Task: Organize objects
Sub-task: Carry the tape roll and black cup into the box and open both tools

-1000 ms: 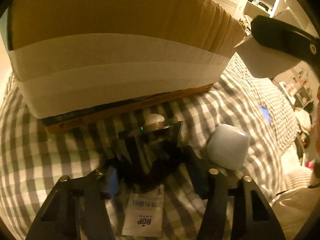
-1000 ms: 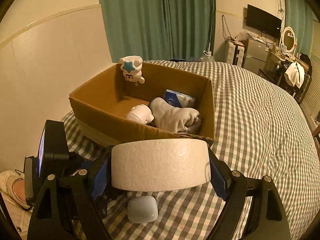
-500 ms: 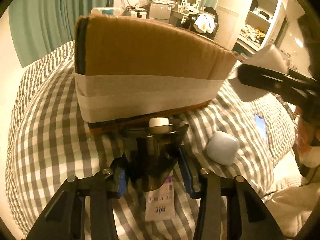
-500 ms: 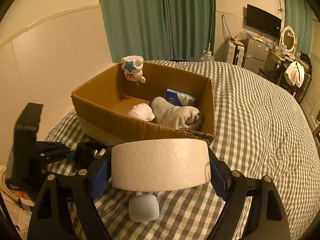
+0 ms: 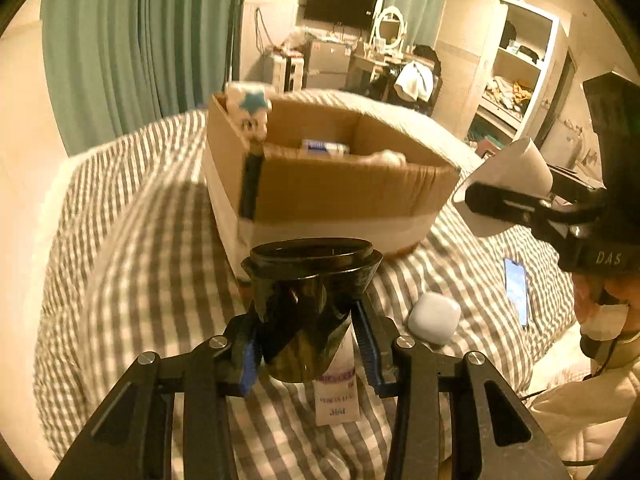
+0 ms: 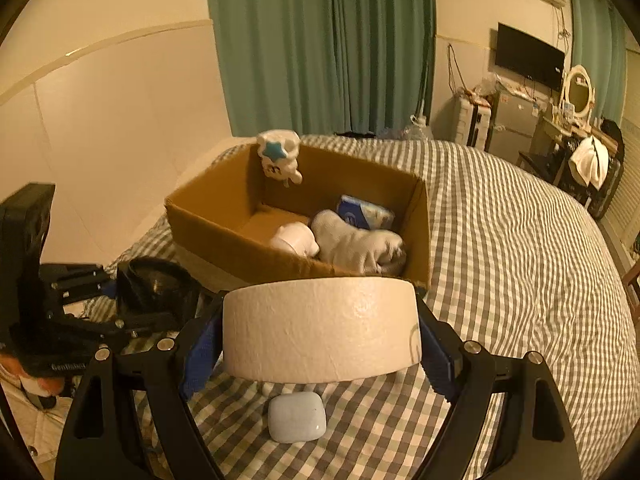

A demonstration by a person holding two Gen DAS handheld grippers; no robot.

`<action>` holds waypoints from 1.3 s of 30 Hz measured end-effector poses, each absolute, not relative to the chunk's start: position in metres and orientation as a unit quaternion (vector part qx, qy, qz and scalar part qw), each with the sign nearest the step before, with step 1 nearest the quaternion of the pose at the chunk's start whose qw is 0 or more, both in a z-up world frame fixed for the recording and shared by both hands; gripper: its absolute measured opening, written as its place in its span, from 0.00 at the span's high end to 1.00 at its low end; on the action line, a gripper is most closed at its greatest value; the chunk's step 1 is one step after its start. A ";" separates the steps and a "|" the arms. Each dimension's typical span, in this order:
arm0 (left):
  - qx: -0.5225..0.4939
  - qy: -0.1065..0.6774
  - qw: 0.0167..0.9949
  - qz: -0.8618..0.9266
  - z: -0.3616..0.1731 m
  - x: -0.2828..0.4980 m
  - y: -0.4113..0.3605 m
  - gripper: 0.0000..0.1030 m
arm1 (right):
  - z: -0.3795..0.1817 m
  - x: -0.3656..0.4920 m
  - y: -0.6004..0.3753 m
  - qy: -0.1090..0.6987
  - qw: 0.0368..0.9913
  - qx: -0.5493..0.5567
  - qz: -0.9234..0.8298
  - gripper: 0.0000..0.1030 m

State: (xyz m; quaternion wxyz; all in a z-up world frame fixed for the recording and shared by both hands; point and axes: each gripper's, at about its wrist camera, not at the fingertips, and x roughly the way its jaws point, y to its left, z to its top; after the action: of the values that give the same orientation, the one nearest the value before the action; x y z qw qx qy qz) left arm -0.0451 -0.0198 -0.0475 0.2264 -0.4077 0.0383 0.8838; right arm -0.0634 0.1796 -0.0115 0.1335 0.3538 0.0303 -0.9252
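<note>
My left gripper is shut on a black plastic cup and holds it above the checked bedspread, in front of the cardboard box. It also shows in the right wrist view. My right gripper is shut on a white paper roll, held above the bed just short of the box. The roll shows at the right of the left wrist view. The box holds a white star toy, grey socks, a white cup and a blue pack.
A pale earbud case lies on the bed under the roll, also in the left wrist view. A white sachet lies under the black cup. A phone lies on the bed to the right. Furniture stands behind.
My left gripper has risen with the black cup, from low against the box's side to where the box's inside shows. The right gripper has held the roll almost still.
</note>
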 end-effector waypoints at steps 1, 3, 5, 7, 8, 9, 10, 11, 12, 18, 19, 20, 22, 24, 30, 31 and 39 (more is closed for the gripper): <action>-0.402 0.041 0.226 0.886 -0.043 -0.046 -0.016 0.60 | -0.007 -0.062 0.178 0.038 0.137 0.349 -0.926 0.18; -0.391 0.042 0.228 0.891 -0.033 -0.050 -0.020 0.60 | 0.002 -0.061 0.175 0.051 0.136 0.338 -0.930 0.18; -0.376 0.044 0.231 0.896 -0.022 -0.051 -0.016 0.60 | 0.010 -0.062 0.174 0.054 0.137 0.329 -0.933 0.18; -0.362 0.046 0.236 0.901 -0.010 -0.053 -0.015 0.60 | 0.016 -0.063 0.175 0.053 0.137 0.322 -0.935 0.18; -0.356 0.046 0.237 0.903 -0.003 -0.055 -0.015 0.60 | 0.019 -0.064 0.174 0.054 0.138 0.319 -0.936 0.18; -0.351 0.047 0.238 0.905 0.002 -0.057 -0.013 0.60 | 0.022 -0.065 0.174 0.055 0.139 0.315 -0.937 0.18; -0.345 0.048 0.240 0.906 0.009 -0.058 -0.014 0.60 | 0.024 -0.065 0.173 0.055 0.140 0.312 -0.938 0.18; -0.337 0.049 0.241 0.909 0.018 -0.062 -0.013 0.60 | 0.026 -0.067 0.172 0.056 0.142 0.309 -0.939 0.18; -0.332 0.050 0.242 0.911 0.023 -0.064 -0.011 0.60 | 0.028 -0.068 0.172 0.057 0.143 0.307 -0.939 0.18; -0.305 0.062 0.241 0.919 0.054 -0.090 0.000 0.60 | 0.049 -0.085 0.170 0.063 0.147 0.286 -0.945 0.18; -0.302 0.064 0.239 0.921 0.057 -0.095 0.003 0.60 | 0.053 -0.089 0.170 0.065 0.145 0.281 -0.946 0.18; -0.297 0.068 0.237 0.922 0.061 -0.103 0.006 0.60 | 0.058 -0.094 0.169 0.070 0.143 0.276 -0.948 0.18; -0.289 0.077 0.231 0.926 0.066 -0.116 0.011 0.60 | 0.064 -0.103 0.168 0.076 0.142 0.270 -0.949 0.18; -0.284 0.085 0.224 0.928 0.068 -0.128 0.016 0.60 | 0.067 -0.116 0.168 0.076 0.141 0.267 -0.950 0.18; -0.293 0.105 0.204 0.928 0.054 -0.167 0.028 0.60 | 0.051 -0.164 0.175 0.057 0.140 0.298 -0.943 0.18; -0.299 0.106 0.203 0.926 0.049 -0.173 0.030 0.60 | 0.045 -0.171 0.176 0.053 0.139 0.306 -0.940 0.18; -0.334 0.119 0.199 0.913 0.013 -0.202 0.040 0.60 | 0.000 -0.213 0.191 0.035 0.131 0.354 -0.925 0.18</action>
State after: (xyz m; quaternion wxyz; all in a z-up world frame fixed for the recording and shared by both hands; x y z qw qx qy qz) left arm -0.2022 0.0404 0.0128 0.1993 -0.3343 0.1194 0.9134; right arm -0.2131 0.1908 0.0005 0.1307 0.3543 0.0347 -0.9253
